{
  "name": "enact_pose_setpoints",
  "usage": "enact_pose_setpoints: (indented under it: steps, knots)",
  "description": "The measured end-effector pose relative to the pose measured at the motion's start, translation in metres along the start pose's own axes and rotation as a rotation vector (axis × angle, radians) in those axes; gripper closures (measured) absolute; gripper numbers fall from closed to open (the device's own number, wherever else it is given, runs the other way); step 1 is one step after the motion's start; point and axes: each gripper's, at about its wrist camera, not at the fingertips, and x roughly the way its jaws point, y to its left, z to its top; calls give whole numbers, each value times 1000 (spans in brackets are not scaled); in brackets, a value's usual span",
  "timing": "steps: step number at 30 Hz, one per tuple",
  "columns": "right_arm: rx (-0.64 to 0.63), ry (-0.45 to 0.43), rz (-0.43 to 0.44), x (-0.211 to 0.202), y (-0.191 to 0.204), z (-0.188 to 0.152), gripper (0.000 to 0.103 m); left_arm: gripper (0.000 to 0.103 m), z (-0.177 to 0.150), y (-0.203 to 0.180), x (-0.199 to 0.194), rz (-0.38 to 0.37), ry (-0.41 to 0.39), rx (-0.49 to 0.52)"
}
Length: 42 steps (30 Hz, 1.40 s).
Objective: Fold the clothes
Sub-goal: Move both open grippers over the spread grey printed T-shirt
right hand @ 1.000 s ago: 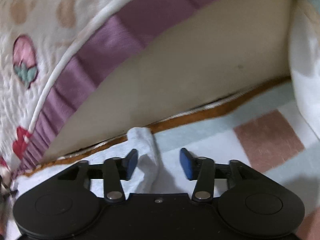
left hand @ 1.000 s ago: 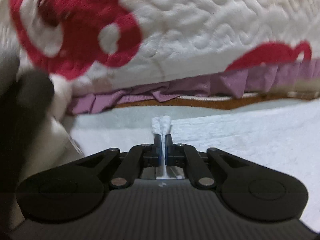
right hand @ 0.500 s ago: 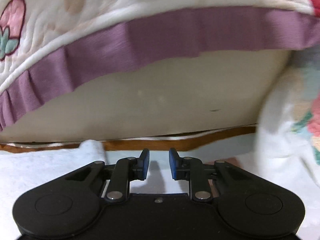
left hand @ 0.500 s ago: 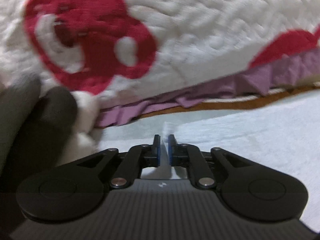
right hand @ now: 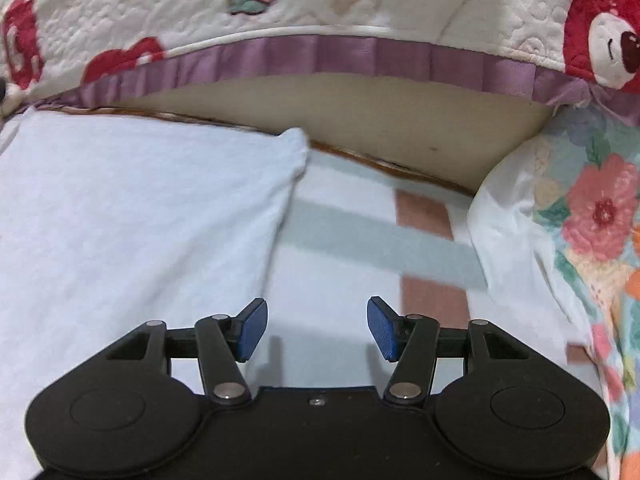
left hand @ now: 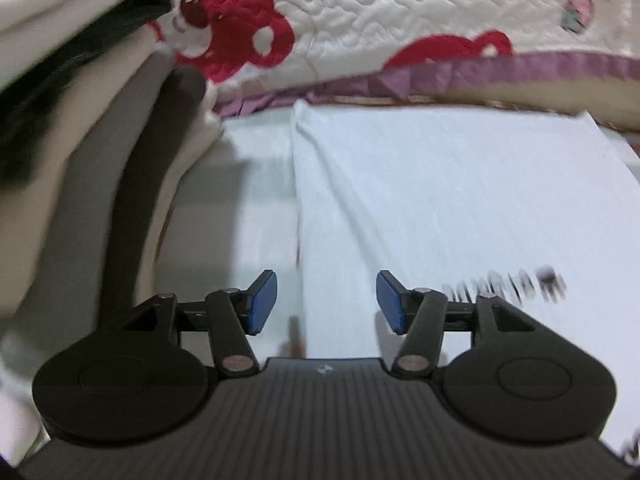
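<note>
My left gripper point(left hand: 326, 304) is opening, its 2 blue pads spread with nothing pinched between them; the same goes for my right gripper point(right hand: 317, 329), which is also opening and empty. The pale blue-white cotton garment point(left hand: 440, 208) lies flat below and ahead of my left fingers, its straight left edge running forward from between them. That edge looks like a finished fold. From my right fingers the garment point(right hand: 132, 216) sits to the left, its bunched far corner ahead, while the pink-and-grey checked sheet point(right hand: 352, 240) lies directly beneath. I judge 1 fold laid and more still to make. The quilted bear-print bedspread with purple trim point(right hand: 320, 56) hangs beyond.
</note>
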Motion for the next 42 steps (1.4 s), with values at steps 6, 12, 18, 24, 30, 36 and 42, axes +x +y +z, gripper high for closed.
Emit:
enact_pose_setpoints:
  steps: [6,12,18,24,30,36,42]
  knots:
    - [204,-145,255,-57,43,-19,37,41,-46,21,-67,4,38,-91]
    - [17,-212,400,-89,124,-21,37,40,-112,66,-115,57,53,-356]
    - [-94,-144,566,-105,183,-28,36,39,-186,111,-151,18,30,-681]
    - [-309,-140,532,-108,226,-48,36,39,-218,114,-143,204,110,-669]
    - [-264,-68,602,-98,235,-51,36,32,-238,129,-119,83,164,-736]
    - [-404,-16,750,-98,277,-42,36,46,-242,131,-120,109,120,-776]
    - [-650,-20,844,-106,347,-41,36,103,-247,112,-135,99,57,-706]
